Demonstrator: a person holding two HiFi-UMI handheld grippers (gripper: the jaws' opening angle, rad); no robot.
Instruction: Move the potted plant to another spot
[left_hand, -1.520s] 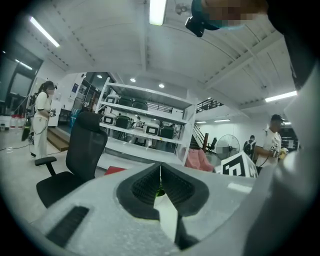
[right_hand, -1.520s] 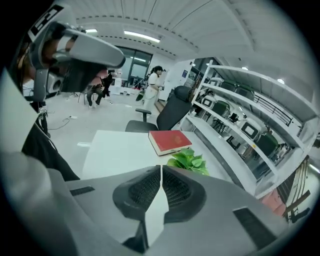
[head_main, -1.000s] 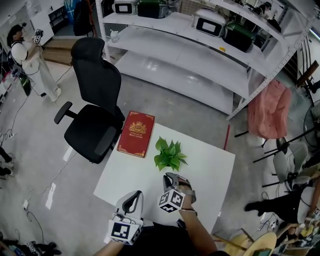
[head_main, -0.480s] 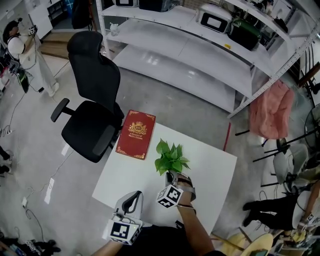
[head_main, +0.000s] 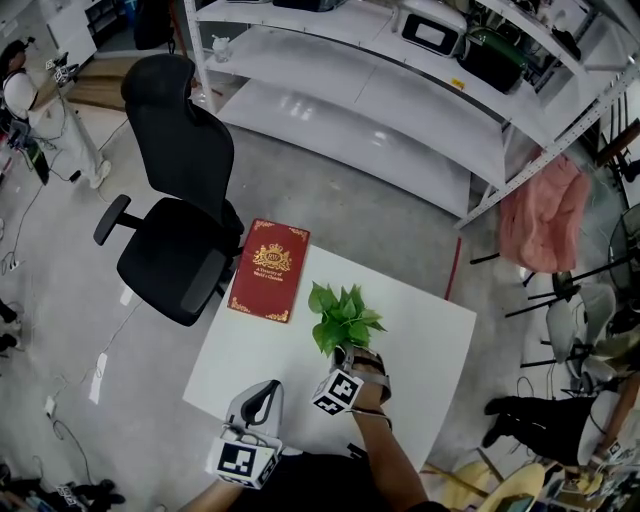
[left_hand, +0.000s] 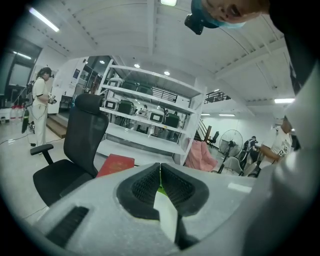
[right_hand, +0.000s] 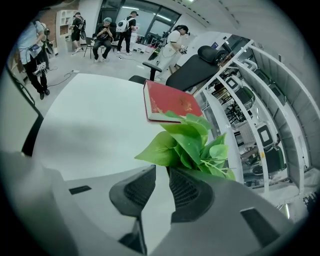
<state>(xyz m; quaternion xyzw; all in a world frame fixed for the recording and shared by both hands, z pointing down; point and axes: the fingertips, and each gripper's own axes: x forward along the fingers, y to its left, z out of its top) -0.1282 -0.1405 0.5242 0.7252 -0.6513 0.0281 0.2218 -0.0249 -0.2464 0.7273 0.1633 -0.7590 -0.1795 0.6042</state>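
The left gripper (left_hand: 160, 169) is nearest the person, at the table's (head_main: 240, 345) front edge, its jaws pressed together with nothing held. The black-and-white square markers on its cube carry no words.

Ahead of it and to its right, the right gripper (right_hand: 161, 171) has its jaws a narrow gap apart. Only bare white table shows through the gap.

The potted plant (right_hand: 192, 142) stands just beyond the tip of this gripper's right-hand jaw. Its green leaves rise over that jaw, and the pot is hidden behind it and the leaves.

Past the plant, to the gripper's left, a red book (head_main: 270, 270) lies flat at the table's far corner. It has a gold crest and gold lettering too small to read.

Farther left stands a black office chair (head_main: 170, 250), and beyond everything is a white shelf unit (head_main: 380, 110).
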